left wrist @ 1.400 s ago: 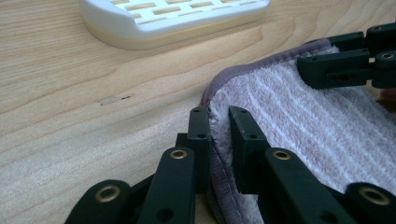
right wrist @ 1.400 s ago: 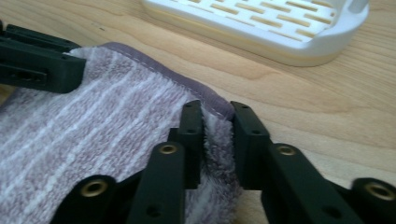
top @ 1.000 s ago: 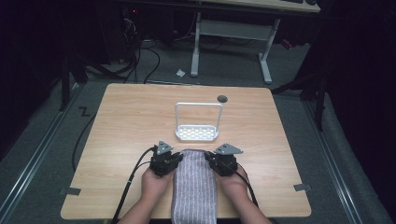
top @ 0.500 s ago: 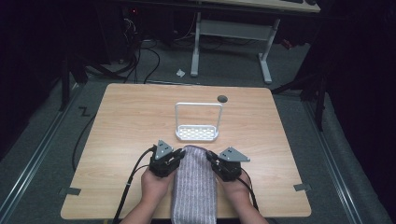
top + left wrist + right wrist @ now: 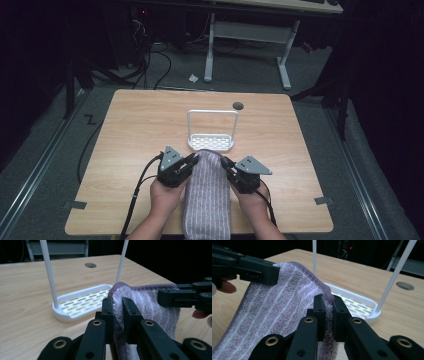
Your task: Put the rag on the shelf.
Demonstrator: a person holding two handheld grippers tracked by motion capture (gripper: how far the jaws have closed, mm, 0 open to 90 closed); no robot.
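While each hand-held gripper pinches a far corner of the towel (image 5: 207, 195), left (image 5: 192, 161) and right (image 5: 226, 163), the cloth hangs raised between them just short of the white rack (image 5: 212, 131) on the worktop (image 5: 130, 125). Step judged: carrying. Next move calls for lifting the edge level over the rack's top bar.
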